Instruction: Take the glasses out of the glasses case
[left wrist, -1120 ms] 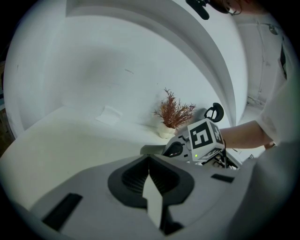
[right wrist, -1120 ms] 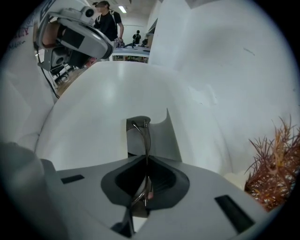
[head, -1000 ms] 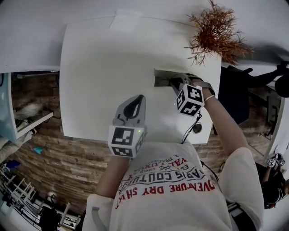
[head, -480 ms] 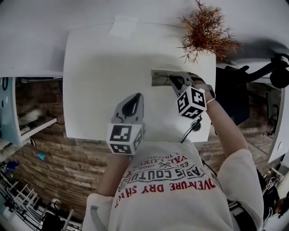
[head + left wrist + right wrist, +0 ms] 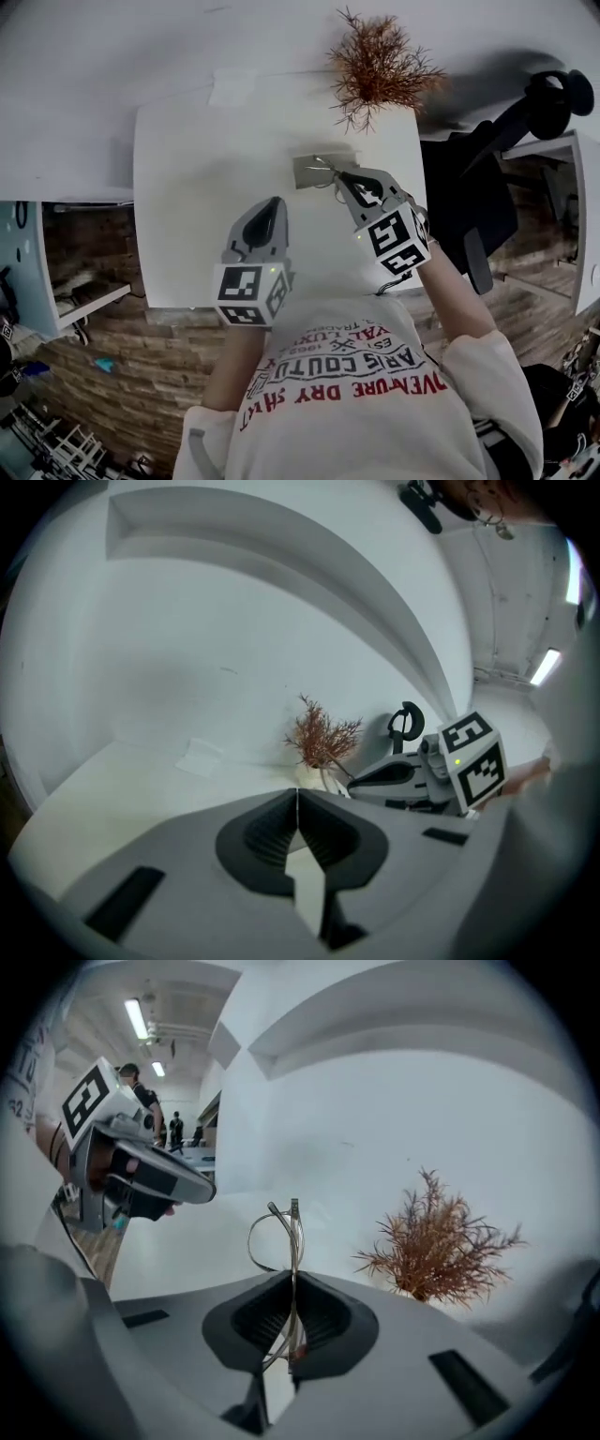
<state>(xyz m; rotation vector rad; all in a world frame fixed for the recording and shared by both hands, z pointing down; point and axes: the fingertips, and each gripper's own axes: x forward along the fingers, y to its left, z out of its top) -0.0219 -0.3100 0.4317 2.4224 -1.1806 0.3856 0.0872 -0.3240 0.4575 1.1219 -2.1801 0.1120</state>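
Looking down from the head view, we see the white table [image 5: 187,169] with the grey glasses case [image 5: 307,172] lying open just past its middle, toward one o'clock from the centre. Our right gripper [image 5: 339,177] reaches in from five o'clock, its tips at the case's right end. In the right gripper view its jaws are pinched nearly together on the thin wire glasses [image 5: 279,1232], which stand on edge between the pads, the folded frame and a curled temple sticking up beyond the tips at twelve o'clock. From above, the frame shows as faint wire over the case's right end; we cannot tell whether it touches the case. Our left gripper [image 5: 269,208] hangs over bare tabletop at seven o'clock from the case, well apart from it. Its jaws are pressed together at the tips with nothing between them. A dried reddish-brown plant [image 5: 379,64] sits at the table's far edge, at one o'clock from the case.
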